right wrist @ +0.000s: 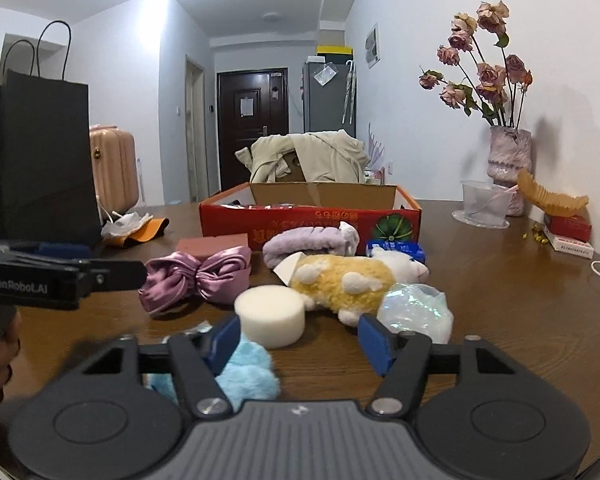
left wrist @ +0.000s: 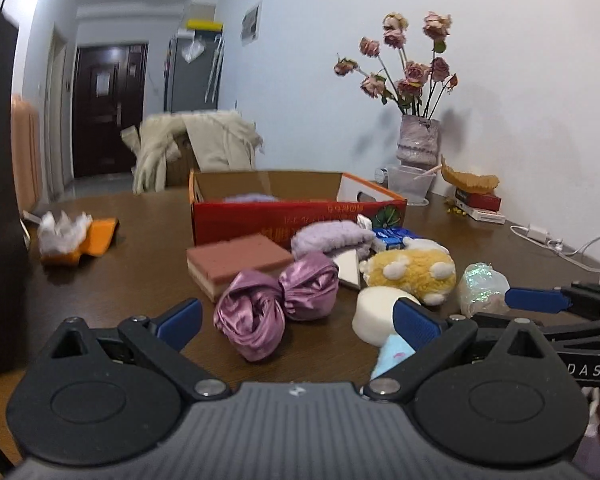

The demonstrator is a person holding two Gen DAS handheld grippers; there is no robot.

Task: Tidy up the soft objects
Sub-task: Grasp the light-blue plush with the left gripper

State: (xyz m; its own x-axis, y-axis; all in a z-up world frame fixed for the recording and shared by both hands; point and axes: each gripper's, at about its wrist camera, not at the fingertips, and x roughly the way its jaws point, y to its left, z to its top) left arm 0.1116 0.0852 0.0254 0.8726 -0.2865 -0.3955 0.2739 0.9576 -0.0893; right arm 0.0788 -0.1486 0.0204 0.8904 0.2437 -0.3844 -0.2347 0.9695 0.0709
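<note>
— Sponge [right wrist: 271,315] first: where is it, and which way does it stand?

— On the brown wooden surface [right wrist: 500,300], just ahead of the right claw [right wrist: 298,340]. It is a short white foam cylinder standing on a flat end, axis upright, porous round top facing up.

— Is the right claw holding it?

— No. Its blue pads stand partly apart, with a clear gap; the left pad [right wrist: 224,340] is close beside the sponge, but nothing is clamped. A fluffy light-blue piece [right wrist: 252,376] lies under that left finger.

— And the left claw [left wrist: 298,322]?

— Spread wide, holding nothing. The satin bow [left wrist: 274,300] lies ahead between its pads, not touched.

— Describe the bow.

— Shiny mauve satin, two gathered puffs knotted in the middle. In the right view its long axis runs left to right across the picture.

— What else is in the pile?

— A yellow and white plush toy [right wrist: 340,284], woolly, lying on its side with its length running left to right, touching the sponge's far right edge. A crinkly iridescent bundle [right wrist: 416,312] sits right of it. A lilac fuzzy band [right wrist: 308,242] lies behind the toy, against the red cardboard box [right wrist: 312,220]. A pink rectangular sponge block [left wrist: 238,260], flat, lies left of the band.

— The box?

— Open-topped, long side facing the claws, beyond the pile.
</note>
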